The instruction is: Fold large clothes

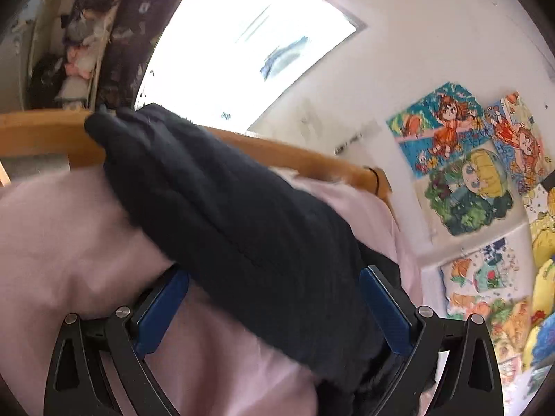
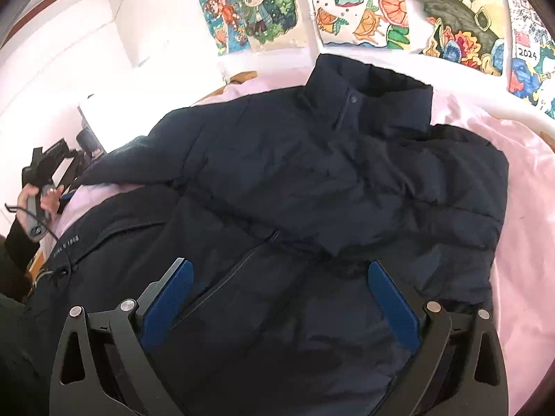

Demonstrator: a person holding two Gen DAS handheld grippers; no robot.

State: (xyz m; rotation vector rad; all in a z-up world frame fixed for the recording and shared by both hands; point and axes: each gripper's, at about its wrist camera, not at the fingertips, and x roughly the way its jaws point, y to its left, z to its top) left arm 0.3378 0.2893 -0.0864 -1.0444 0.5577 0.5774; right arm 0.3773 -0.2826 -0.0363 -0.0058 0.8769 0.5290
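navy jacket point(image 2: 312, 180) flat on pink sheet point(image 2: 520, 208); left gripper point(image 1: 274, 298) & right gripper point(image 2: 281, 294) both wide, empty.

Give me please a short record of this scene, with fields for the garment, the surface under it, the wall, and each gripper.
garment: dark navy padded jacket, lying front up, collar toward the wall
surface: pink bedsheet
sleeve: one sleeve stretched over the sheet toward the wooden bed frame
wall: colourful drawings pinned up
left gripper: open, holding nothing
right gripper: open, above the jacket, holding nothing
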